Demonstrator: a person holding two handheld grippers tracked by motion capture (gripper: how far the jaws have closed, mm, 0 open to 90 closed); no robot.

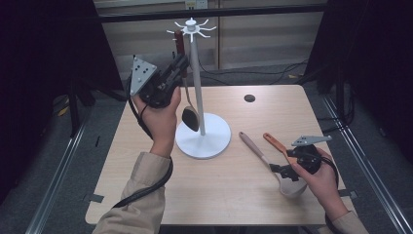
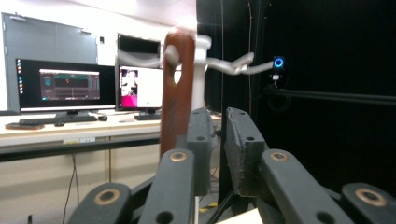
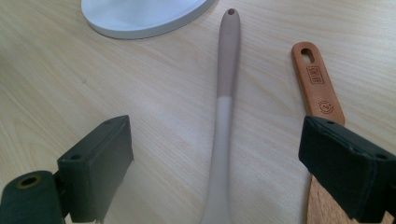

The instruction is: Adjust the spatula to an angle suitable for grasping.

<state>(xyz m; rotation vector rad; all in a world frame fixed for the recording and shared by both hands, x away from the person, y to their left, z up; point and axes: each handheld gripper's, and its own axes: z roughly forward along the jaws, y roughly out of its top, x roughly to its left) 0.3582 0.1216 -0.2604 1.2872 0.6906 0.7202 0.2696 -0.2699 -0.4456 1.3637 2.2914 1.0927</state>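
Note:
A white hook rack (image 1: 197, 87) stands on its round base (image 1: 203, 139) mid-table. From one hook hangs a ladle with a brown handle (image 2: 176, 93) and a dark bowl (image 1: 190, 117). My left gripper (image 2: 219, 135) is raised beside that handle, its jaws a narrow gap apart; the handle sits just left of them, not pressed between the pads. My right gripper (image 3: 215, 163) rests low at the table's front right, open wide astride a beige spoon (image 3: 226, 93) lying flat. An orange-handled spatula (image 3: 317, 88) lies beside its right jaw.
The rack's hooks (image 2: 224, 65) fan out at the top. A dark round hole (image 1: 249, 98) marks the table (image 1: 122, 161) at the back. Black frame rails and curtains flank the table. Monitors (image 2: 60, 84) stand on a desk beyond.

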